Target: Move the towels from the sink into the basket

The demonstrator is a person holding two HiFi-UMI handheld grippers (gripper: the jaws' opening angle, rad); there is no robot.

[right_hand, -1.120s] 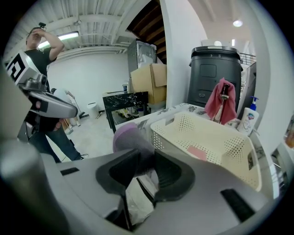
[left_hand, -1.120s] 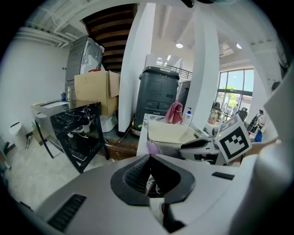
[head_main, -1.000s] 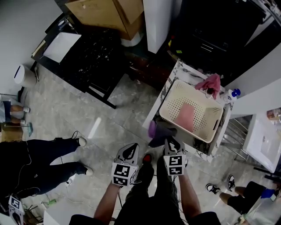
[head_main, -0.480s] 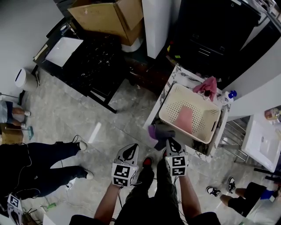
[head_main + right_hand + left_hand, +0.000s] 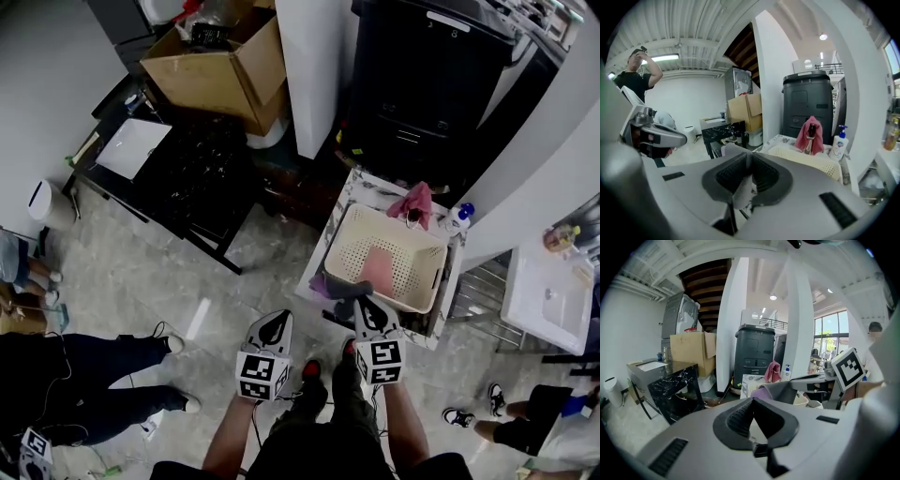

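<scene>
My right gripper (image 5: 361, 300) (image 5: 749, 157) is shut on a grey towel (image 5: 345, 285) (image 5: 739, 193) with a purple edge, held at the near left corner of the cream basket (image 5: 349, 246). A pink towel (image 5: 377, 268) lies inside the basket. Another pink towel (image 5: 412, 201) (image 5: 809, 133) hangs over the tap behind it. My left gripper (image 5: 278, 320) (image 5: 752, 400) hovers over the floor to the left, shut with nothing between its pads. The grey towel (image 5: 774, 391) also shows in the left gripper view.
The basket sits on a marble counter (image 5: 364, 184) with a soap bottle (image 5: 458, 215) at its far right. A black bin (image 5: 422, 84), a white pillar (image 5: 314, 66), a cardboard box (image 5: 220, 75) and a black table (image 5: 197, 159) stand beyond. People's legs (image 5: 84, 366) are at left.
The counter and basket have come nearer to me. My right gripper, with the grey towel in it, now sits closer to the basket's near left corner. The left gripper has hardly moved.
</scene>
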